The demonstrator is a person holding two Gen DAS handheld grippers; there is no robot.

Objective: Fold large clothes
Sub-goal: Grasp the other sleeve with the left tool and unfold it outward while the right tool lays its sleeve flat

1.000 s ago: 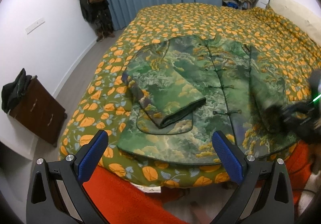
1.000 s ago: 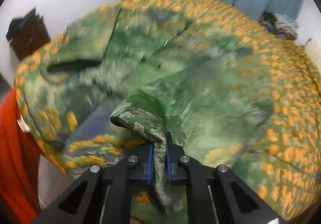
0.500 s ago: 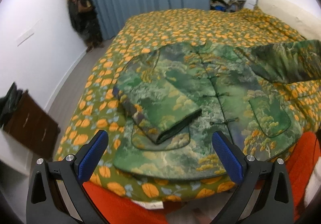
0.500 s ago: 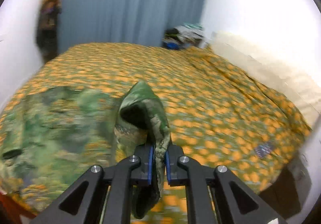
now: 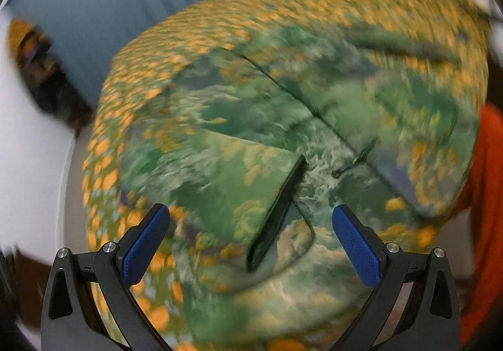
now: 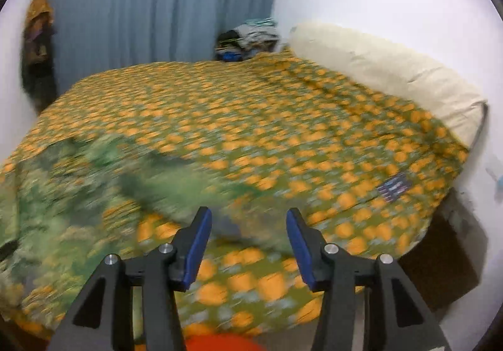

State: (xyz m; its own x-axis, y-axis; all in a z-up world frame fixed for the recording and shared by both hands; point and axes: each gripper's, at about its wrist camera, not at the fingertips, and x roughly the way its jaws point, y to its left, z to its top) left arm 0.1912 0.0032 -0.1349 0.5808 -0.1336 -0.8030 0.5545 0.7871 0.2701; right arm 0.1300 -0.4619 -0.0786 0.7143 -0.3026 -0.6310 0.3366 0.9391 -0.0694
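The jacket [image 5: 283, 137] lies flat on the bed [image 6: 283, 118], one sleeve [image 5: 239, 181] folded across its front. Both the left gripper [image 5: 250, 244] and right gripper [image 6: 248, 244] hang open and empty. A hasty one-layer pinch could drag that sleeve loose.

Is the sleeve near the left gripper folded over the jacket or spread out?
Folded. In the left wrist view the sleeve lies across the front of the green jacket, its dark cuff opening beside the central closure.

left wrist near jacket [image 5: 283, 137], right wrist facing pillow [image 6: 386, 68], bed [image 6: 251, 118] shared
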